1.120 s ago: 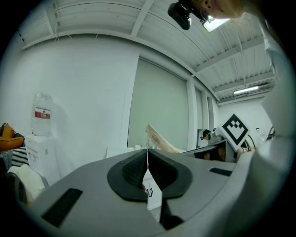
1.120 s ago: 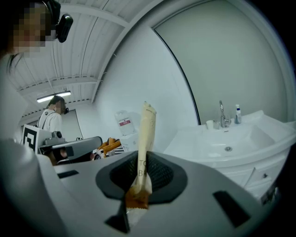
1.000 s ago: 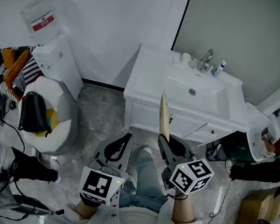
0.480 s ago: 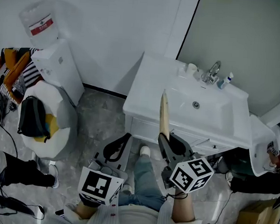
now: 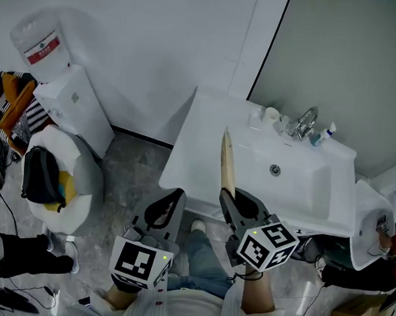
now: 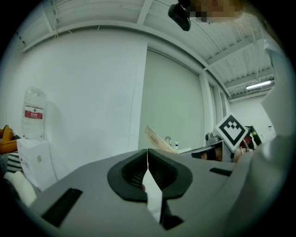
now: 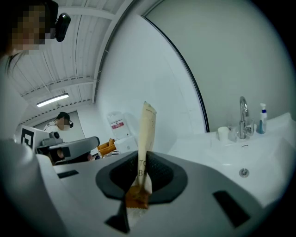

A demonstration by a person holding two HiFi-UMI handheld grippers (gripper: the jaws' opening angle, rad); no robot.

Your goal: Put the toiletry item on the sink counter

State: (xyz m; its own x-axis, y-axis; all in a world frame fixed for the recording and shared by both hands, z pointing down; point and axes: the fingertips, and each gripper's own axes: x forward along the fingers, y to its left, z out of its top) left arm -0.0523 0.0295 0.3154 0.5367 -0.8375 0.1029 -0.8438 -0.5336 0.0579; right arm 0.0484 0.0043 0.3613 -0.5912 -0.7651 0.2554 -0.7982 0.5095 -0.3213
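My right gripper (image 5: 230,197) (image 7: 140,173) is shut on a long, flat beige toiletry packet (image 5: 227,163) (image 7: 146,134), which stands up out of the jaws and reaches over the front edge of the white sink counter (image 5: 199,137) (image 7: 194,143). The packet (image 6: 157,141) also shows in the left gripper view. The counter's basin (image 5: 288,174) has a chrome faucet (image 5: 303,122) (image 7: 243,115) behind it. My left gripper (image 5: 169,206) (image 6: 148,171) hangs beside the right one above the floor, jaws shut with nothing between them.
A white cup (image 5: 272,115) (image 7: 223,133) and a small spray bottle (image 5: 319,136) (image 7: 262,118) flank the faucet. A water dispenser (image 5: 73,108) with its bottle (image 5: 37,41) stands left, by a chair with a dark bag (image 5: 41,177). People sit at both edges.
The whole view has shifted: the sink counter now lies closer under my grippers and the packet's tip reaches over its front edge. Both grippers keep the same pose and grip.
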